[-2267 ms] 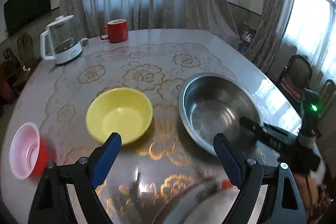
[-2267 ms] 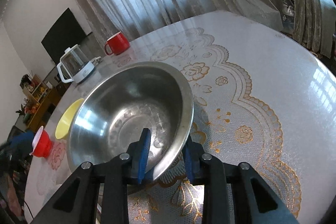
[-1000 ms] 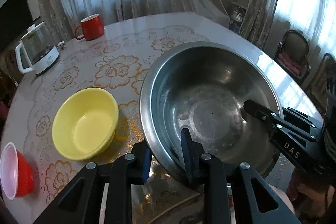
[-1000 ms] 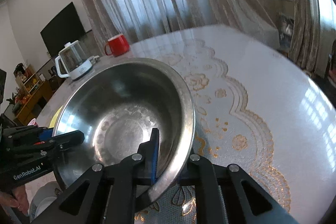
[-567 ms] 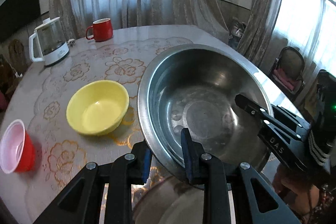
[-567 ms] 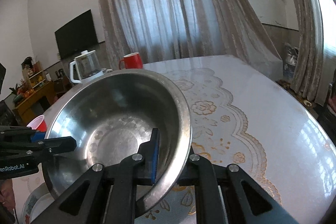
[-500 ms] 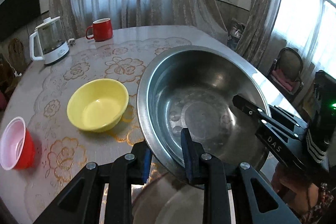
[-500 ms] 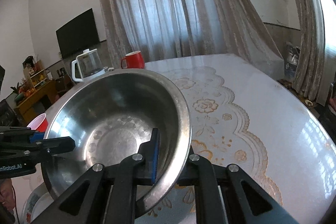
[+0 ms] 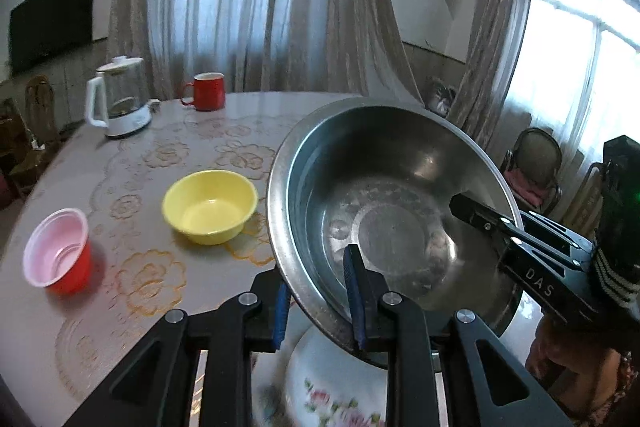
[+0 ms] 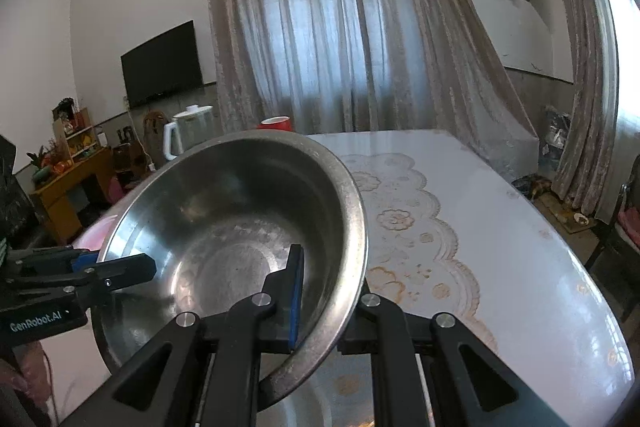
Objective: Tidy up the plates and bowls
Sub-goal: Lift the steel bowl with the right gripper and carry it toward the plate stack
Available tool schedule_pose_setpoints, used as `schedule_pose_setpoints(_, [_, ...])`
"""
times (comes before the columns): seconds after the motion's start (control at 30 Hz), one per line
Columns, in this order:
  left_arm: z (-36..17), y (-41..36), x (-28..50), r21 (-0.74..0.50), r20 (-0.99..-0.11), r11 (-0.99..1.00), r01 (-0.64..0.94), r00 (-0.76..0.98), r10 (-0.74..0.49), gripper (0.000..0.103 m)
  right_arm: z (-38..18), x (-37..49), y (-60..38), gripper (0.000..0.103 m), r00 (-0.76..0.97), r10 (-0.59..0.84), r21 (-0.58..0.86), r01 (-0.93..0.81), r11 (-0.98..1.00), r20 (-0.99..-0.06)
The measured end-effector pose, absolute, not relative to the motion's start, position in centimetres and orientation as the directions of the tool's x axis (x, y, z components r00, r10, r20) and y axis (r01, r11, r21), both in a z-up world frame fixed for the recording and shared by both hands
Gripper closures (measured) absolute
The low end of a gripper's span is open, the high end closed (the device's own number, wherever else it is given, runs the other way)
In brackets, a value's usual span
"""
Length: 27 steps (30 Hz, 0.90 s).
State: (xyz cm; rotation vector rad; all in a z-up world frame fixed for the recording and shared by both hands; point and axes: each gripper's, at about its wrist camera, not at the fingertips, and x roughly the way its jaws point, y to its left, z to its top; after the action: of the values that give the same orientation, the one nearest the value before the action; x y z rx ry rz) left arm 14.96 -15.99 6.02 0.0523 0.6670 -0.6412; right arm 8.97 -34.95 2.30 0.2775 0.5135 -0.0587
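A large steel bowl (image 9: 392,187) hangs tilted above the table, held at its rim from two sides. My left gripper (image 9: 318,293) is shut on the near rim, one blue pad inside the bowl and one outside. My right gripper (image 9: 480,217) reaches in from the right and clamps the opposite rim. In the right wrist view the steel bowl (image 10: 224,239) fills the centre, with my right gripper (image 10: 328,291) shut on its rim and my left gripper (image 10: 120,267) at the far left edge. A yellow bowl (image 9: 210,205) sits on the table to the left. A white flowered dish (image 9: 332,391) lies under the steel bowl.
A red plastic cup (image 9: 56,255) stands at the table's left edge. A glass kettle (image 9: 118,103) and a red mug (image 9: 208,91) stand at the back. The round table (image 10: 480,227) has a lace-patterned cover. Chairs (image 9: 536,163) stand by the window on the right.
Both grippers have risen with the steel bowl, lifting it off the table. More of the room shows behind it, and the flowered dish now shows beneath the bowl.
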Motion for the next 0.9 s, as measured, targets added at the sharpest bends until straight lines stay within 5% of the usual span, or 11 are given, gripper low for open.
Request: schedule_pose_setpoints(0.9, [4.1, 1.5, 8.5, -0.230, -0.567, 0.914, 0.334, 0.717, -0.405, 0.078, 2.6, 7.4, -20.1, 0.092, 0.792, 0.310, 0.417, -0.076, 0.906, -0.527])
